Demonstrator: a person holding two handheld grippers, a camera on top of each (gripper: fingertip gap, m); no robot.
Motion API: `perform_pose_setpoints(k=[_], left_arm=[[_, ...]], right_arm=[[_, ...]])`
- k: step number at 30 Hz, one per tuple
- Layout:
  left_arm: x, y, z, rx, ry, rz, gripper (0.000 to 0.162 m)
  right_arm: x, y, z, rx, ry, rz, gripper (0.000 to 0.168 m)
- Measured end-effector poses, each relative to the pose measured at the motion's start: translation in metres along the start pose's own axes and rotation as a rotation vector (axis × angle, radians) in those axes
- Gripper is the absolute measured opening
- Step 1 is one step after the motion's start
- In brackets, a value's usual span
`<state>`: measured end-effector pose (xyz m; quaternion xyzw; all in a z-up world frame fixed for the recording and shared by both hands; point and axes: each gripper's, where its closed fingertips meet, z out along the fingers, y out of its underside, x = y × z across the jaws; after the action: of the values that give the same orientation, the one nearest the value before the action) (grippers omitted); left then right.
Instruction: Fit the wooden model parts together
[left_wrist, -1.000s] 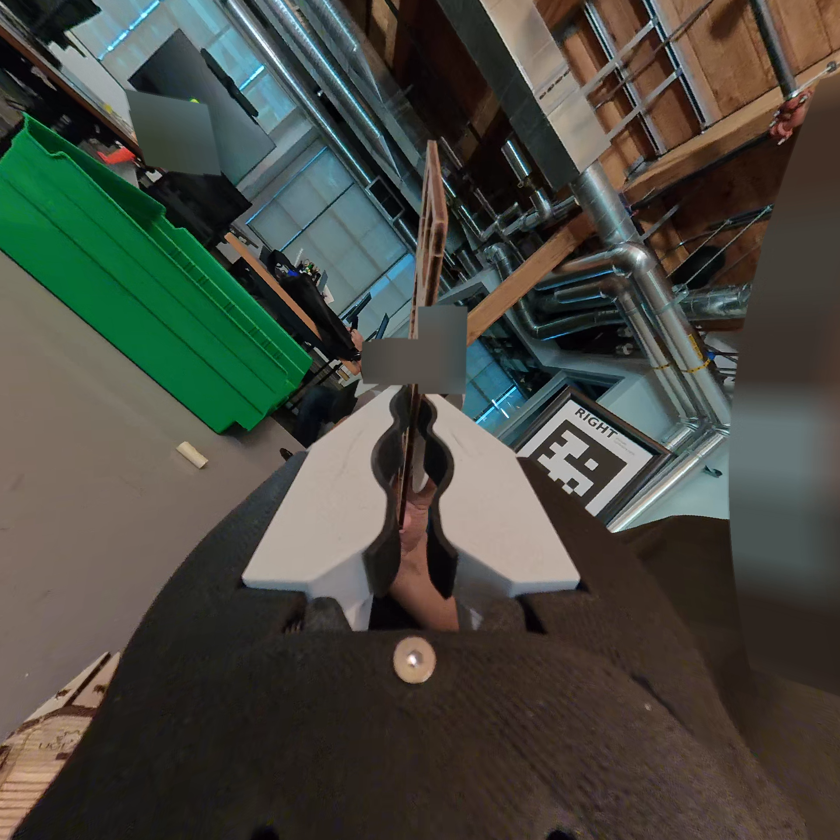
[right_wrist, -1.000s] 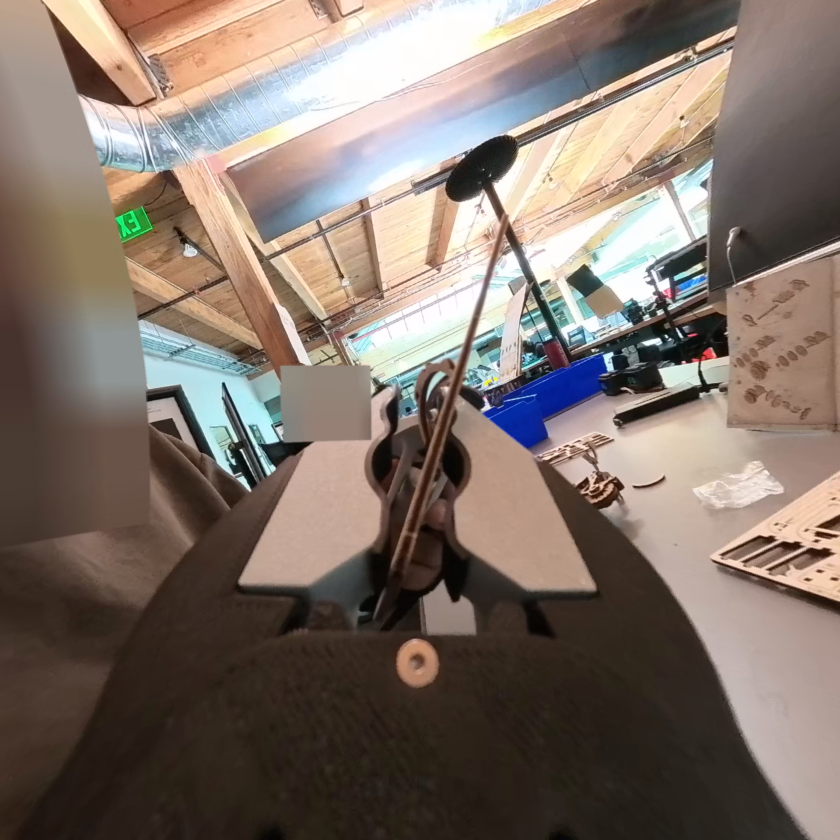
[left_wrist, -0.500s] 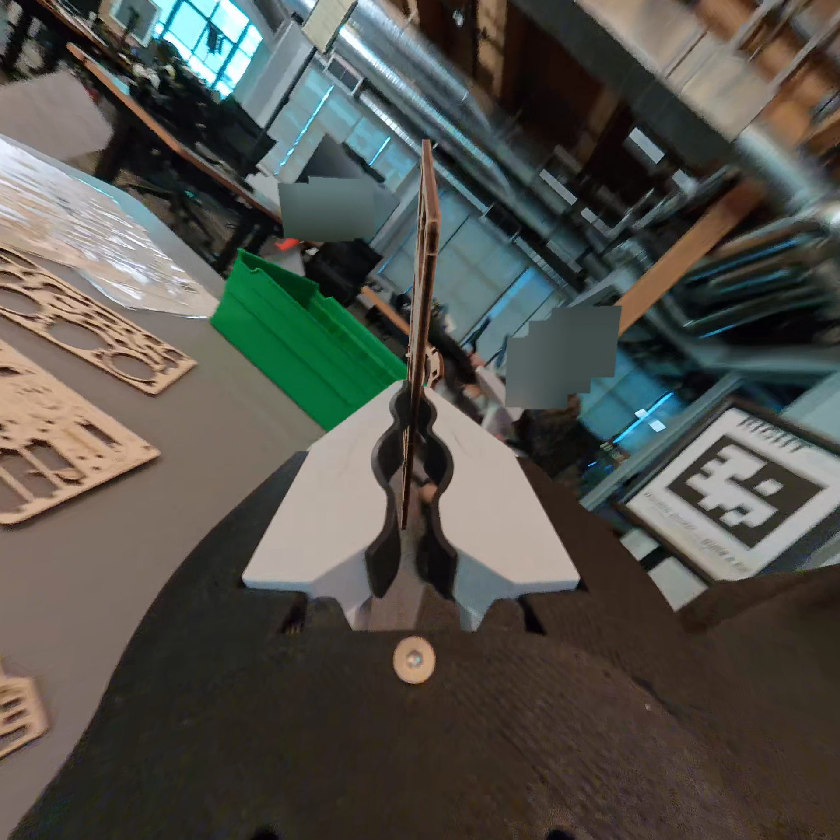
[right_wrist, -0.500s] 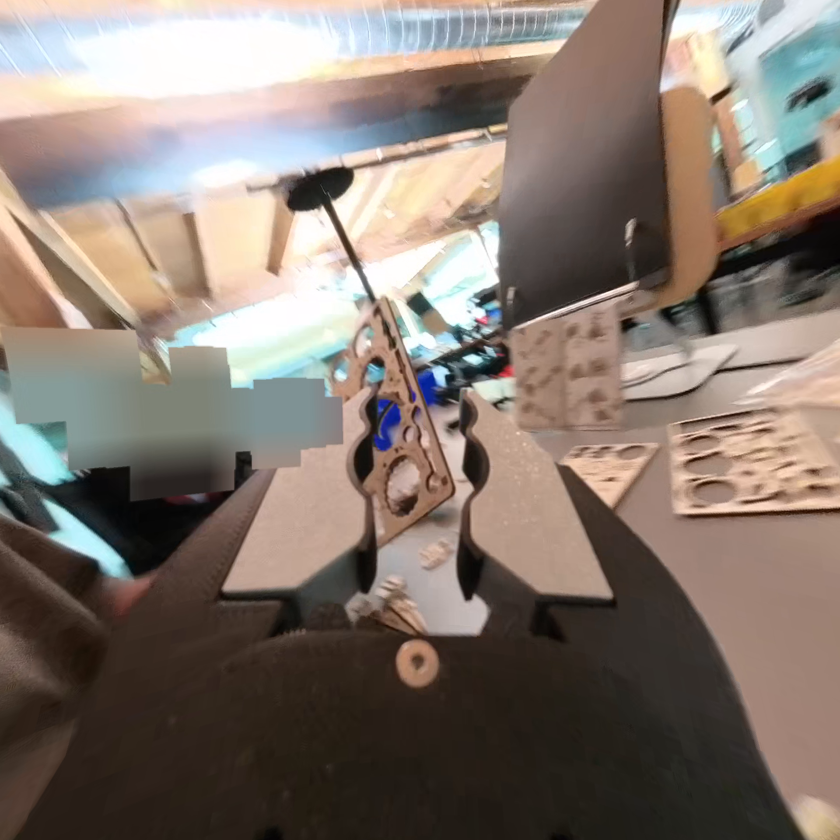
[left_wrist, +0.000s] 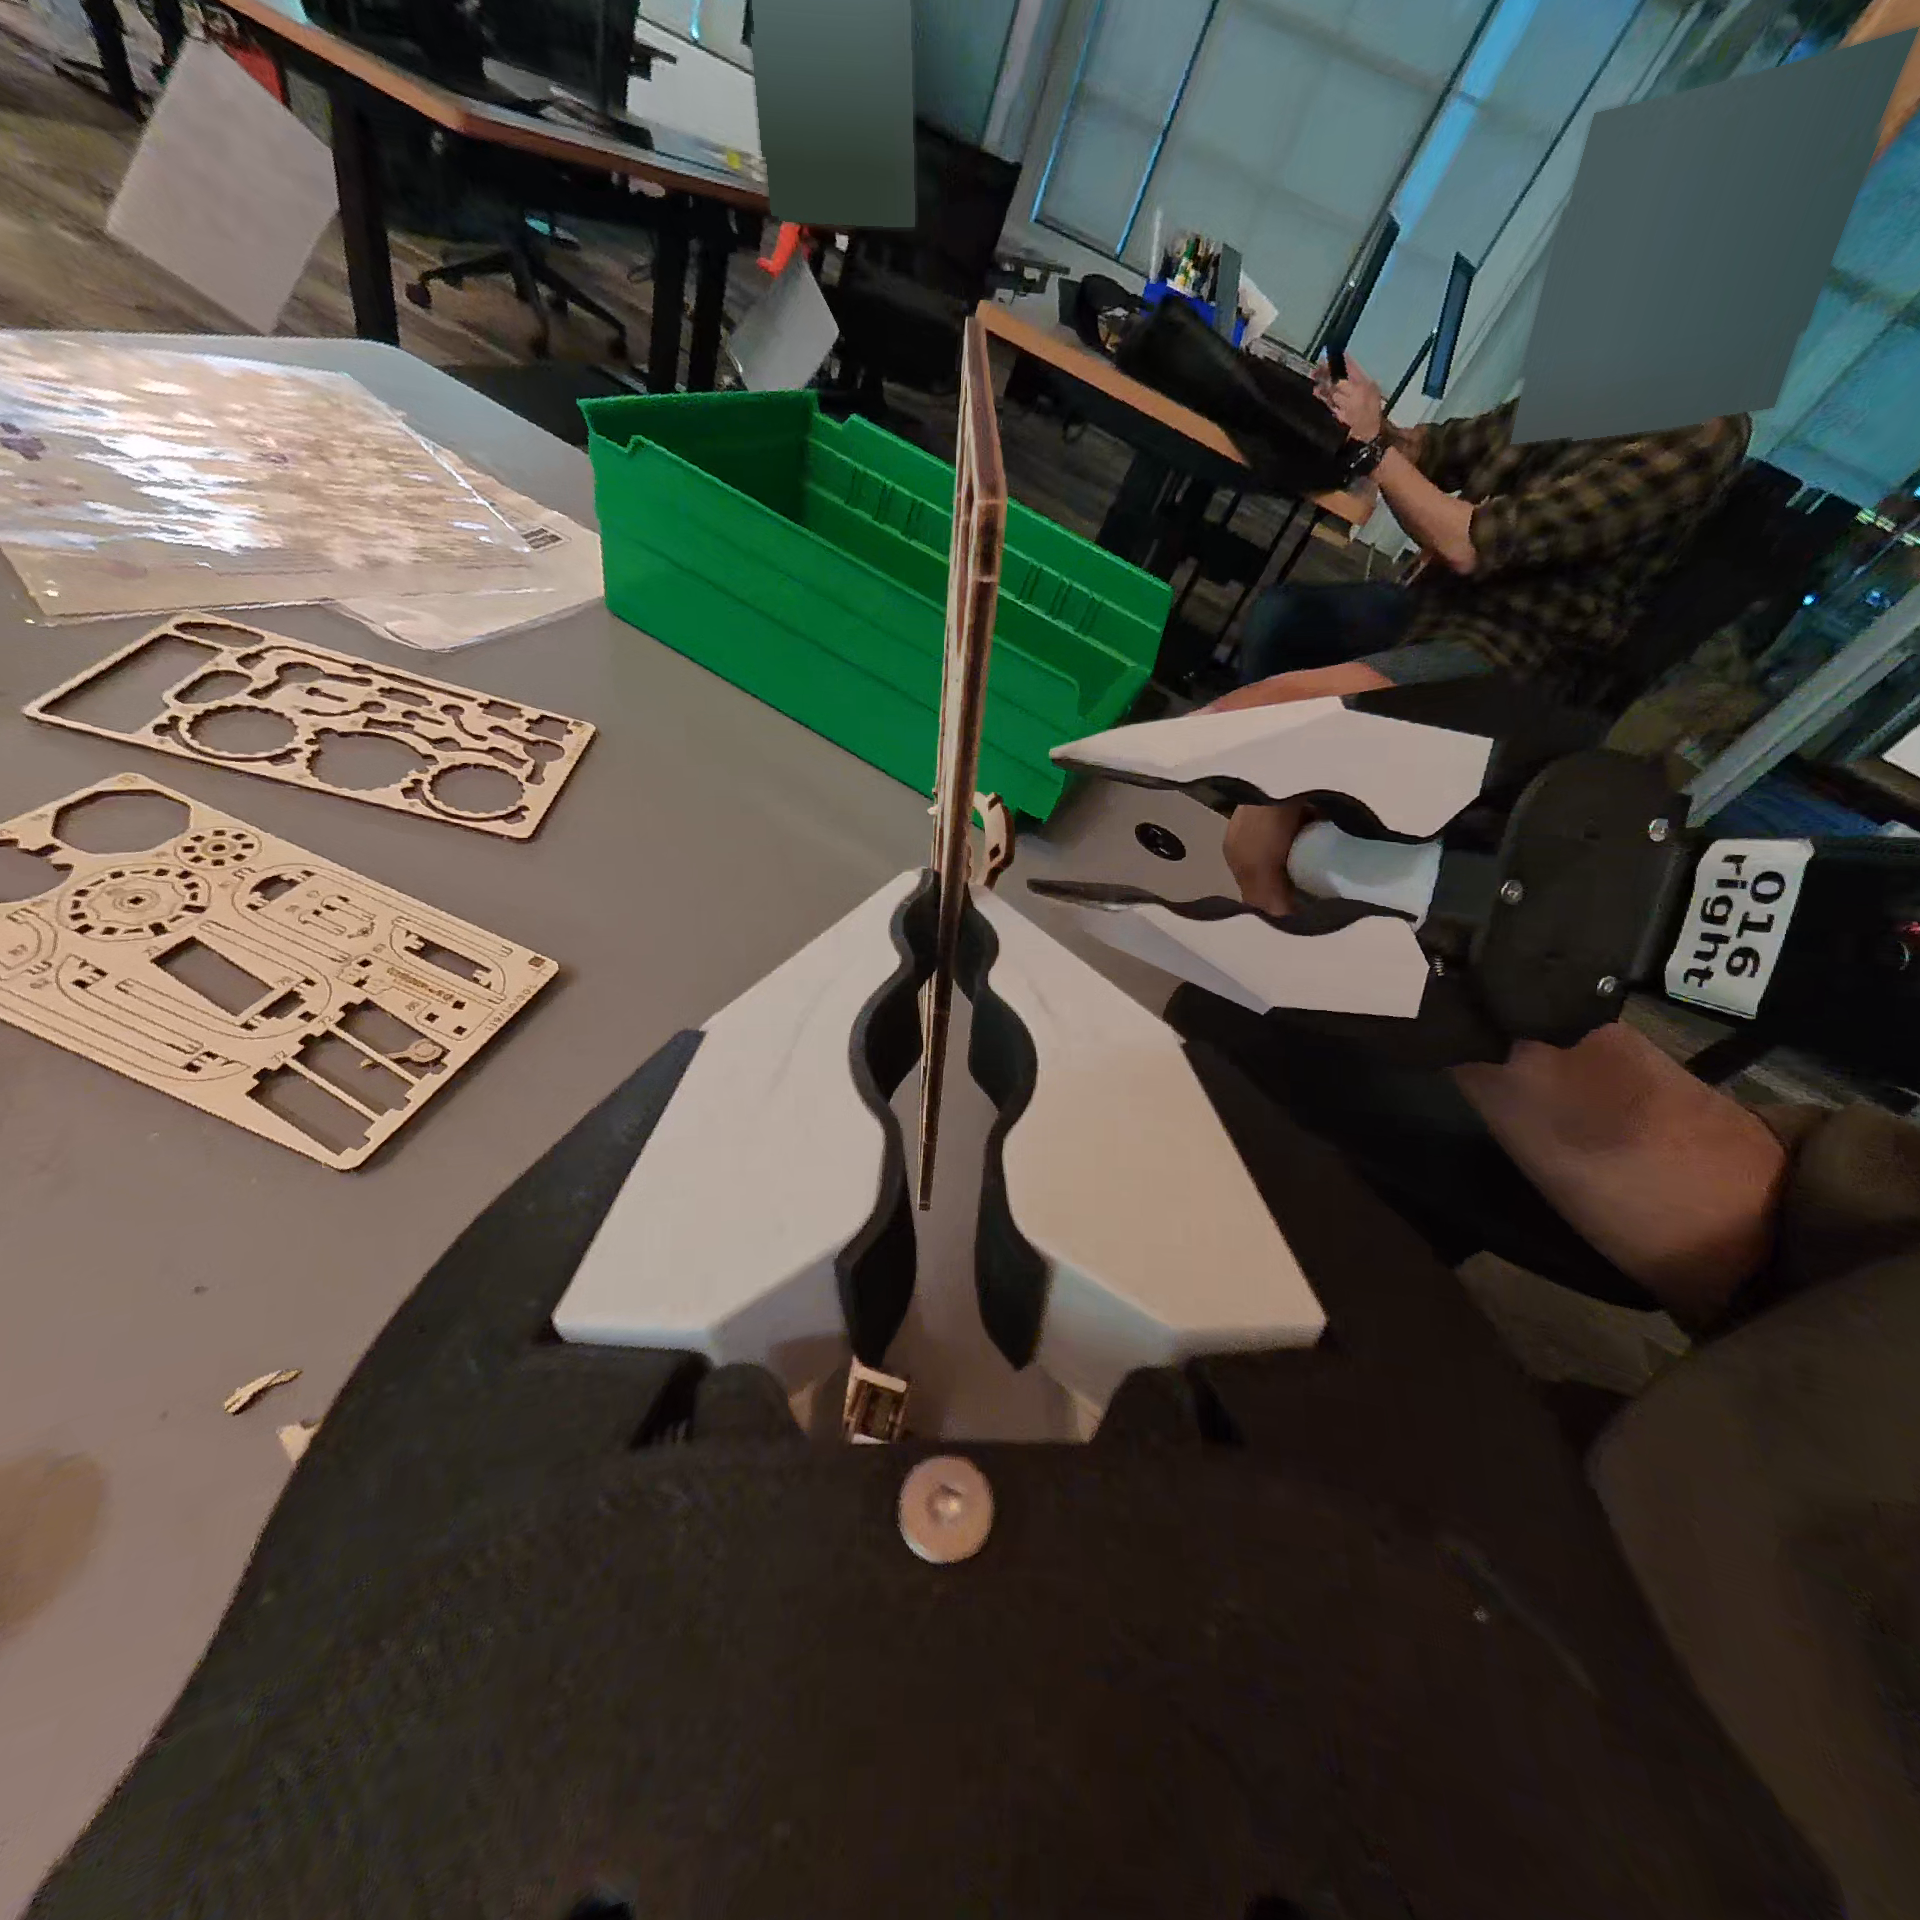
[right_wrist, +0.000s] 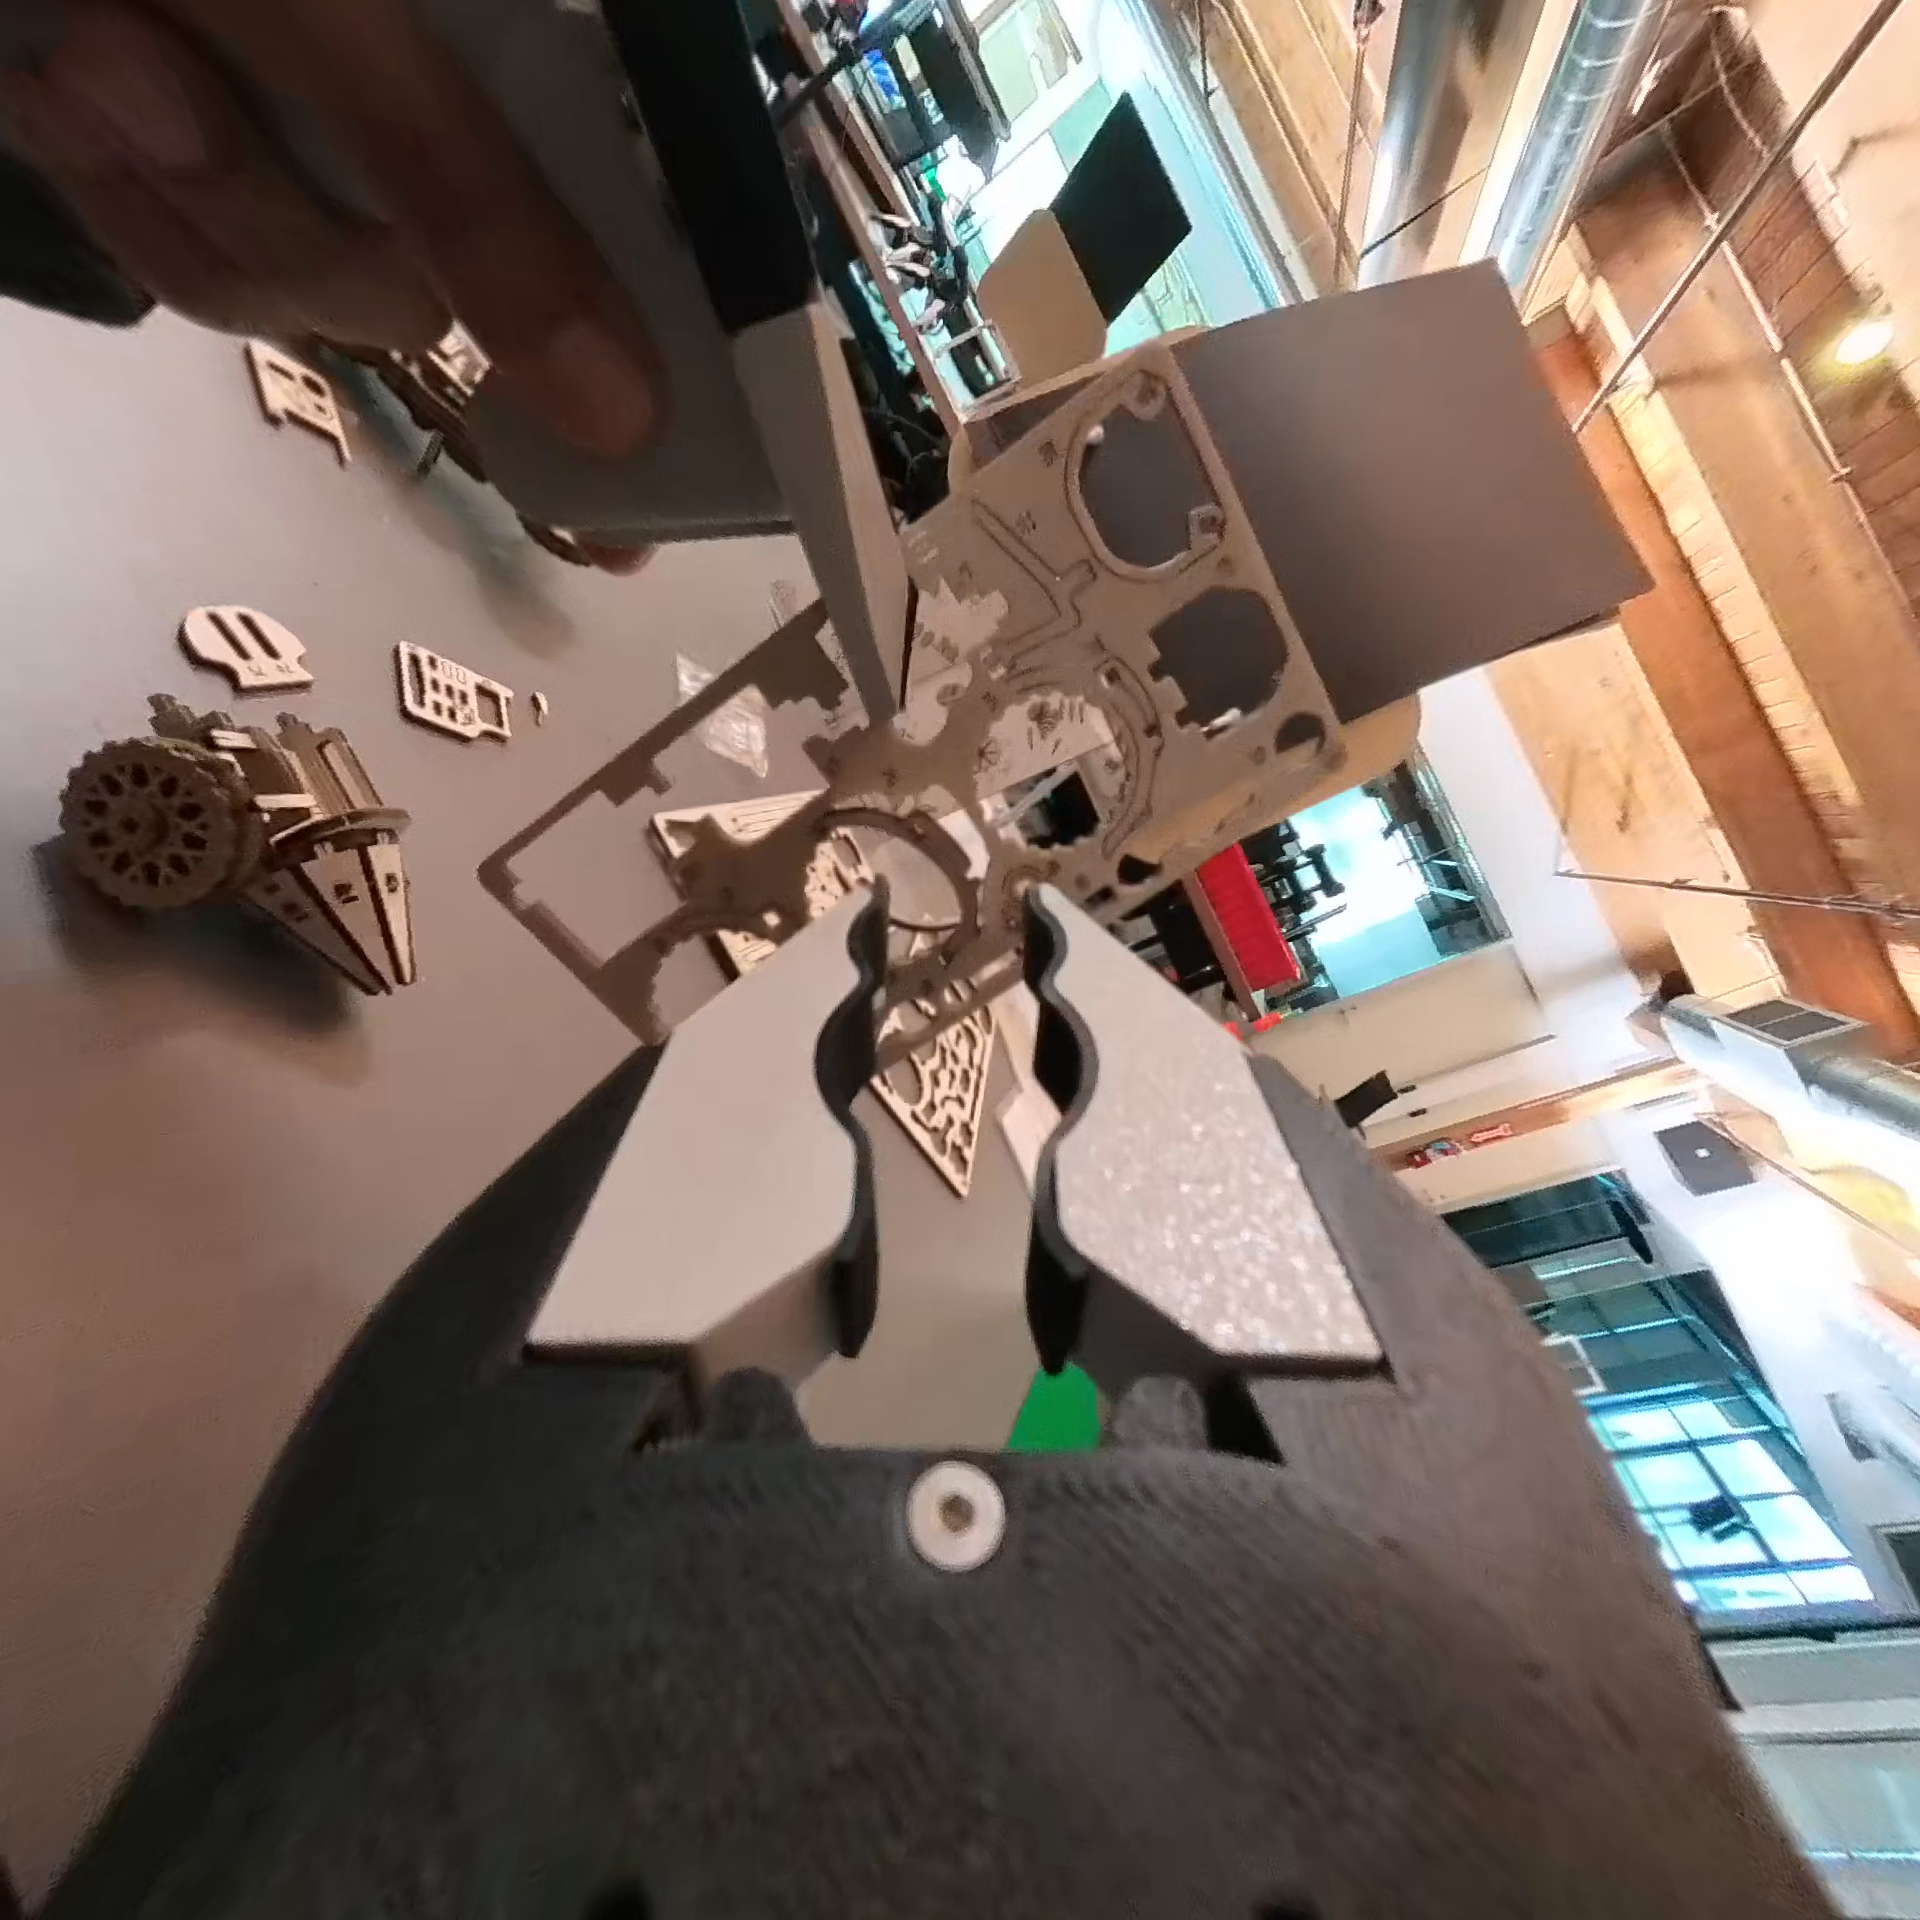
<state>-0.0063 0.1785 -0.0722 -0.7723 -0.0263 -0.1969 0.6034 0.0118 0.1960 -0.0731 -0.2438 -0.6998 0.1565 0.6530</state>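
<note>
My left gripper (left_wrist: 951, 894) is shut on a thin wooden parts sheet (left_wrist: 971, 623), seen edge-on and standing upright above the grey table (left_wrist: 675, 831). My right gripper (left_wrist: 1044, 821) is open and empty, its tips just right of the sheet. In the right wrist view the sheet (right_wrist: 1049, 665) shows flat, with cut-out holes, pinched by the left fingers (right_wrist: 847, 540). My right gripper (right_wrist: 956, 904) has its open tips at the sheet's near edge. A partly built wooden model (right_wrist: 229, 831) stands on the table at the left.
A green bin (left_wrist: 831, 582) stands behind the sheet. Two used wooden sheets (left_wrist: 312, 717) (left_wrist: 239, 956) and a plastic sleeve (left_wrist: 260, 488) lie at the left. Loose wooden parts (right_wrist: 452, 691) (right_wrist: 244, 649) and a triangular fretwork piece (right_wrist: 945, 1101) lie on the table. A person (left_wrist: 1558, 540) sits beyond. The grippers are tip to tip, or close to it.
Both grippers have swung down from the ceiling to the table. My right gripper was shut on a thin wooden piece and is now open and empty. My left gripper still holds its sheet.
</note>
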Motion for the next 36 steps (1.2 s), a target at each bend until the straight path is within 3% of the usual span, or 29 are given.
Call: perform_pose_setpoints(k=[1,5,7,12,20,24,29,36], left_arm=[[0.002,0.001,0.001,-0.003,0.006,-0.001,0.0],[0.01,0.007,0.006,-0.029,0.043,-0.003,0.0],[0.011,0.011,0.008,-0.045,0.043,0.004,0.0],[-0.002,0.008,0.005,-0.019,0.016,-0.034,0.0],[0.001,0.003,0.004,0.009,0.086,-0.144,0.0],[0.01,-0.001,0.003,0.032,0.094,-0.094,0.0],[0.015,0.001,0.003,0.005,0.131,-0.124,0.0],[0.013,-0.004,0.0,0.054,0.174,-0.226,0.0]], right_arm=[[-0.001,0.0,0.0,-0.005,-0.005,0.003,0.025],[-0.003,0.004,0.002,-0.027,-0.002,-0.035,0.021],[-0.005,0.005,0.002,-0.038,-0.007,-0.068,0.009],[-0.002,0.008,-0.001,-0.025,-0.014,-0.053,0.007],[0.011,0.002,-0.005,0.101,-0.003,0.209,0.007],[0.014,-0.004,-0.008,0.119,0.072,0.119,0.007],[0.021,-0.006,-0.007,0.162,0.026,0.392,0.007],[0.025,-0.009,-0.006,0.218,-0.009,0.579,0.011]])
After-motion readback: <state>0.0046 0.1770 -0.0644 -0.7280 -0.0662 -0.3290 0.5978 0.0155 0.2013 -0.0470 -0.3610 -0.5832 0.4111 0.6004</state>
